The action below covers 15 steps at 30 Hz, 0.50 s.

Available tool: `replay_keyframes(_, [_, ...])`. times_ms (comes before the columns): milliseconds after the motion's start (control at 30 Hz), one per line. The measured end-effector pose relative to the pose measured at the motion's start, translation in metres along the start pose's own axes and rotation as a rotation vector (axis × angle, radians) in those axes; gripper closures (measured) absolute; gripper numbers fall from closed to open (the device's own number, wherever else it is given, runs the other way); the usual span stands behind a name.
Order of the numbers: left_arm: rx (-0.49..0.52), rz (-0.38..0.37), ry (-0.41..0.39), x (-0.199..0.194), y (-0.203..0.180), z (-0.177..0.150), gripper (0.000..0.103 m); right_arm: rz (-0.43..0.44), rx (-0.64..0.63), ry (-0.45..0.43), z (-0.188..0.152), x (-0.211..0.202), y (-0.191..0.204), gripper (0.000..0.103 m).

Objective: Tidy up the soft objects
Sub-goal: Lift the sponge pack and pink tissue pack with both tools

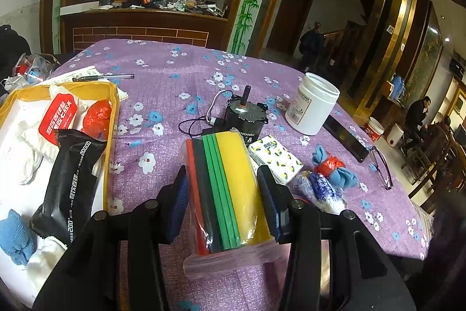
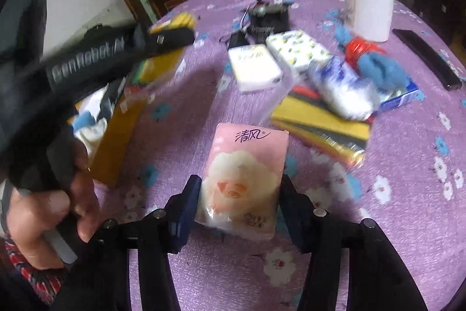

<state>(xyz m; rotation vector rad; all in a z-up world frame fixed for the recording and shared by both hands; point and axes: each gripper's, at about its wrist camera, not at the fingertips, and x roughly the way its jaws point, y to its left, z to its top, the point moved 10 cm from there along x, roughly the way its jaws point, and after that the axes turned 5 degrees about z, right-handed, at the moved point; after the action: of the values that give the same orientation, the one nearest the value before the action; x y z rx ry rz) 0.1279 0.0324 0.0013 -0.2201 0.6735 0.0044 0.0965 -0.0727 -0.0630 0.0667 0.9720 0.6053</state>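
Note:
My left gripper (image 1: 222, 191) is shut on a clear bag of coloured sponge sheets (image 1: 227, 191), red, black, green and yellow, held above the purple cloth. My right gripper (image 2: 240, 194) is shut on a pink tissue pack (image 2: 244, 179) with a rose print. The yellow-rimmed box (image 1: 112, 118) at the left holds a black wipes pack (image 1: 70, 185), a red-and-white pack (image 1: 58, 115), a red bag and blue cloths. On the table lie a lemon-print tissue pack (image 1: 275, 159), a white tissue pack (image 2: 254, 67), a blue-white bag (image 2: 343, 86), blue socks (image 2: 378, 69) and a second sponge bag (image 2: 320, 124).
A black motor with wires (image 1: 243, 112), a white jar (image 1: 313, 104), a black flat bar (image 1: 346, 139), glasses (image 1: 381, 168) and a pen (image 1: 104, 77) lie on the purple flowered tablecloth (image 1: 174, 72). In the right wrist view the person's hand (image 2: 52, 209) holds the left gripper handle.

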Motion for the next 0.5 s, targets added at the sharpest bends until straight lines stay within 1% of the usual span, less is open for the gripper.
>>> replay_keyframes(100, [0.0,0.003,-0.006,0.0,0.0,0.001,0.059,-0.032,0.008,-0.113,0.033,-0.023,-0.009,0.049])
replay_keyframes(167, [0.003,0.001,-0.001,0.002,-0.001,-0.001,0.059,-0.062,0.001,-0.202,0.062,-0.037,-0.013,0.049])
replay_keyframes(233, [0.011,0.004,0.003,0.004,-0.002,-0.003,0.059,-0.076,-0.002,-0.26,0.083,-0.04,-0.017,0.049])
replay_keyframes(267, [0.016,0.005,0.004,0.005,-0.003,-0.004,0.059,-0.066,-0.004,-0.276,0.088,-0.04,-0.017,0.049])
replay_keyframes(367, [0.036,0.023,0.001,0.007,-0.004,-0.005,0.059,-0.096,-0.033,-0.322,0.091,-0.029,-0.024,0.049])
replay_keyframes(400, [0.045,0.031,0.001,0.008,-0.005,-0.006,0.059,-0.078,-0.034,-0.322,0.089,-0.024,-0.025,0.049])
replay_keyframes(467, [0.063,0.042,0.001,0.01,-0.008,-0.009,0.059,-0.04,-0.006,-0.291,0.082,-0.019,-0.029,0.049])
replay_keyframes(500, [0.072,0.048,0.0,0.01,-0.009,-0.009,0.059,-0.023,0.001,-0.3,0.084,-0.02,-0.03,0.049])
